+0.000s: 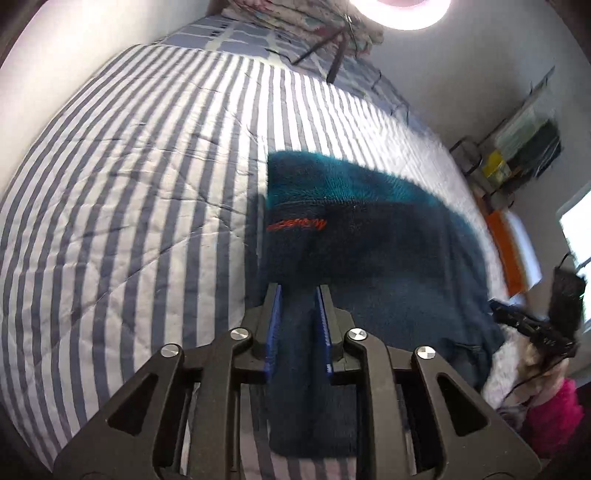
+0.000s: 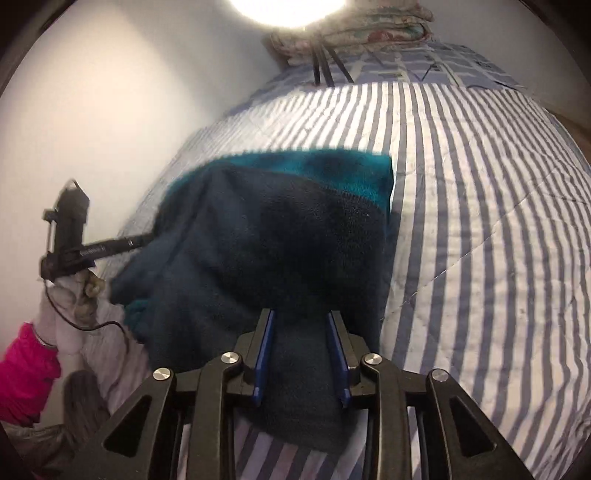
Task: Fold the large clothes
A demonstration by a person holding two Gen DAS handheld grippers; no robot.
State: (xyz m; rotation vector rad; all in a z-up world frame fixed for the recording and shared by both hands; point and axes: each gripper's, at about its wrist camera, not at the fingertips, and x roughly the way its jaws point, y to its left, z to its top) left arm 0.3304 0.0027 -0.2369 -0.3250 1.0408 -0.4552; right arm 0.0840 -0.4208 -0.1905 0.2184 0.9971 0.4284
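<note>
A dark navy and teal fleece garment (image 1: 369,236) with a small orange logo hangs above the striped bed, stretched between both grippers. My left gripper (image 1: 298,291) is shut on one edge of the fleece, the cloth bunched between its blue pads. My right gripper (image 2: 301,317) is shut on the other edge of the same fleece (image 2: 280,236). The left gripper also shows in the right wrist view (image 2: 66,236), held by a gloved hand at the left. The right gripper shows in the left wrist view (image 1: 554,317) at the far right.
A blue and white striped quilt (image 1: 140,177) covers the bed under the garment. Folded floral bedding (image 2: 354,26) is stacked at the head. A wall (image 2: 110,110) runs along one side. Shelves with clutter (image 1: 524,151) stand beyond the bed.
</note>
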